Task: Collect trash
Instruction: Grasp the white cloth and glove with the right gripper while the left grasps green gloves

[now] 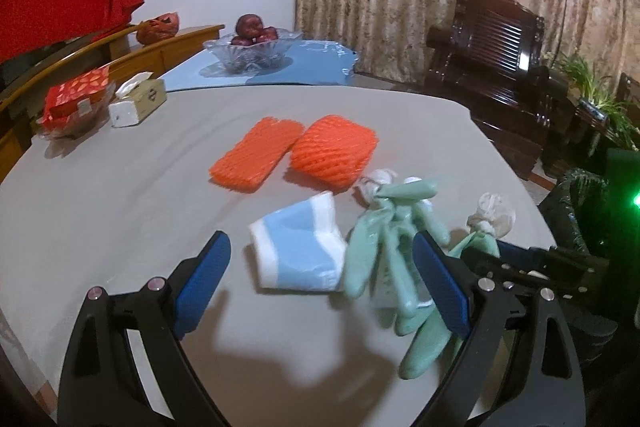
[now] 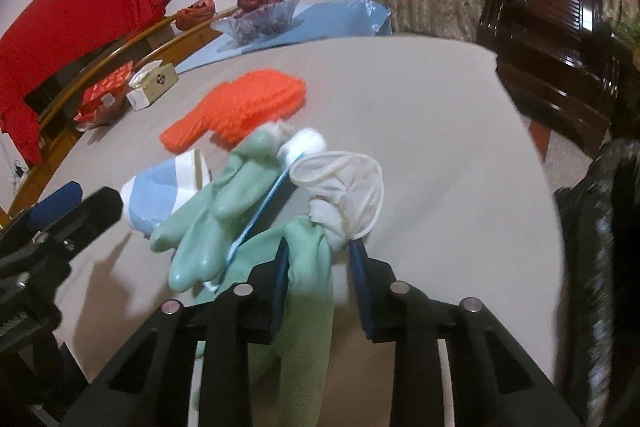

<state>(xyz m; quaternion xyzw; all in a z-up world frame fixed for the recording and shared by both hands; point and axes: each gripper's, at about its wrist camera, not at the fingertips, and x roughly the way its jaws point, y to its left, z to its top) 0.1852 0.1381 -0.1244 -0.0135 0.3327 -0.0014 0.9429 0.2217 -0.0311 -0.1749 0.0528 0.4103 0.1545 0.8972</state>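
On the grey tablecloth [image 1: 120, 207] lie two orange foam nets [image 1: 256, 155], a crushed blue-and-white paper cup [image 1: 296, 255] and a green rubber glove [image 1: 384, 247]. My left gripper [image 1: 320, 251] is open, its blue pads on either side of the cup and that glove, touching neither. My right gripper [image 2: 320, 267] is shut on a second green glove [image 2: 312, 291], just below its bunched white cuff [image 2: 344, 187]. The first glove [image 2: 208, 219], the cup [image 2: 160, 195] and the foam nets [image 2: 240, 107] lie to its left and beyond.
A bin lined with a black bag [image 1: 576, 203] stands off the table's right edge. At the back are a tissue box [image 1: 138, 103], a red packet [image 1: 76, 95] and a glass fruit bowl [image 1: 252, 51]. A dark wooden chair [image 1: 500, 67] sits by the curtain.
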